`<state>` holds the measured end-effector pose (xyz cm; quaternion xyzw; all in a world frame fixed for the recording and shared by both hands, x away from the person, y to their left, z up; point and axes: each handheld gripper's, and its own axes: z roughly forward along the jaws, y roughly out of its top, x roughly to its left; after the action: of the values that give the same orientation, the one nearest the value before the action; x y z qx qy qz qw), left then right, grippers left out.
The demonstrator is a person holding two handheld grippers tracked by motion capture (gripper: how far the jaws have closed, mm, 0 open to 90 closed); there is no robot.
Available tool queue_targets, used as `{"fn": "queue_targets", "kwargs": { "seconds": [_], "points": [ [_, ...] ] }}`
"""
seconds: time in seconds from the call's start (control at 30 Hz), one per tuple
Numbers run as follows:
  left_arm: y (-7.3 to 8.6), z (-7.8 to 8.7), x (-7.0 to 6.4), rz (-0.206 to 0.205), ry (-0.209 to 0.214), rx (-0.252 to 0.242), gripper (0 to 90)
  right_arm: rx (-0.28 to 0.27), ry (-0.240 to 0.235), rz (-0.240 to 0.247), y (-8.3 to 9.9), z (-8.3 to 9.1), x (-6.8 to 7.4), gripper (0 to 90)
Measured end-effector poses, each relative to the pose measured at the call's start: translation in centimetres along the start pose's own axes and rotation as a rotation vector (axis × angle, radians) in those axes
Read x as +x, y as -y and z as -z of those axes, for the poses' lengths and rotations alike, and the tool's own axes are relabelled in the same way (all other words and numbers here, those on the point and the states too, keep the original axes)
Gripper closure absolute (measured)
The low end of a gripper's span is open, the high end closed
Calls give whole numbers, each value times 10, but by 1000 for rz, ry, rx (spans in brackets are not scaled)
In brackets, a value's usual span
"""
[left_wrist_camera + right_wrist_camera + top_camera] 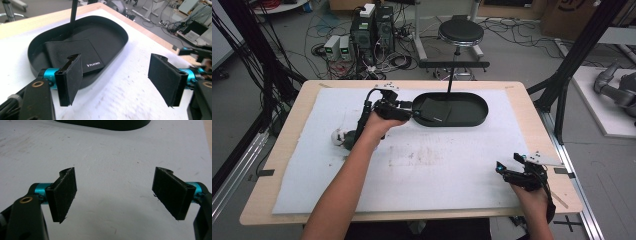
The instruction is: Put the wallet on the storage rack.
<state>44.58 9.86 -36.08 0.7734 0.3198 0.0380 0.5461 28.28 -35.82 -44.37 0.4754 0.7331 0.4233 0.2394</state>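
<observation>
The left gripper (409, 107) is at the left end of a black oval tray (479, 107), which stands on the far half of the surface (287, 150). Its jaws are wide apart and they hold nothing. In the left gripper view, the gripper (115, 75) has one pad in front of the tray's near wall (35, 67) and the other pad over the white mat (125, 95) just beside the tray. A black leather wallet (71, 53) lies flat inside the tray, in its left part, with small white letters near one corner. The wallet is close to the left jaw but I cannot tell if they touch. A thin black pole (73, 11) rises from the far rim of the tray.

The right gripper (512, 172) is near the right front corner of the surface, well apart from the tray. In the right gripper view, the gripper (113, 192) also has its jaws spread wide with nothing between them, only the bare mat (112, 157). The tray's edge (105, 123) is at the top of this view.

On the left side of the mat, just beside the person's left forearm (344, 185), lies a small white and dark object (339, 138); what it is, I cannot tell
</observation>
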Motion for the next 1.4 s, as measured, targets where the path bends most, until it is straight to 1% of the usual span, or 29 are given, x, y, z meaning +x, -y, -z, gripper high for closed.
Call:
{"fn": "queue_targets", "kwargs": {
  "seconds": [0.03,0.07,0.13,0.17,0.23,0.27,0.3,0.43,0.5,0.6,0.63,0.67,0.7,0.77,0.8,0.87,0.93,0.97,1.03,1.07,1.1,1.13,1.2,1.37,1.4],
  "points": [
    [2,6,-2,-8,-1,-4,266,3,-6,7,-2,-5,2,202],
    [3,10,-3,-15,-6,-3,266,3,-6,7,-2,-5,2,202],
    [7,21,-6,-37,-22,-2,263,1,-18,13,-6,-10,4,202],
    [12,28,-8,-36,-29,-5,263,1,-18,13,-6,-10,4,202],
    [20,41,-13,-50,-43,-13,263,6,-30,26,-11,-18,8,202],
    [23,46,-15,-52,-46,-18,263,6,-30,26,-11,-18,8,202],
    [29,54,-17,-62,-51,-22,255,10,-38,41,-14,-23,10,202],
    [51,79,-22,-93,-86,-19,243,18,-49,50,-17,-29,15,202],
    [60,89,-23,-99,-107,-27,234,20,-54,55,-19,-32,17,202],
    [78,110,-24,-101,-148,-44,207,24,-57,69,-21,-36,20,202],
    [78,110,-24,-101,-148,-44,201,26,-58,66,-21,-36,21,202],
    [82,114,-23,-103,-157,-42,201,26,-58,66,-21,-36,21,202],
    [85,117,-22,-105,-165,-27,198,27,-56,65,-21,-37,21,202],
    [86,120,-22,-108,-172,-18,191,27,-56,65,-21,-36,21,202],
    [87,122,-23,-115,-178,-26,185,24,-55,62,-21,-36,21,202],
    [88,126,-25,-129,-167,-31,185,20,-53,59,-21,-36,20,202],
    [91,127,-26,-137,-143,-30,185,21,-52,56,-21,-36,20,202],
    [92,128,-27,-146,-136,-22,185,21,-51,51,-21,-36,20,202],
    [93,128,-28,-161,-140,-1,185,15,-50,51,-22,-36,18,202],
    [94,126,-30,-177,-148,17,185,13,-47,46,-22,-35,18,202],
    [94,126,-30,-177,-148,17,185,12,-47,45,-22,-35,17,202],
    [93,126,-30,-192,-150,30,185,14,-46,40,-22,-35,17,202],
    [93,124,-31,-209,-146,41,185,13,-44,39,-22,-35,17,202],
    [94,124,-29,-209,-140,39,185,20,-41,49,-23,-37,18,202],
    [95,124,-28,-203,-124,28,185,19,-41,54,-22,-37,18,202]
  ]
}}
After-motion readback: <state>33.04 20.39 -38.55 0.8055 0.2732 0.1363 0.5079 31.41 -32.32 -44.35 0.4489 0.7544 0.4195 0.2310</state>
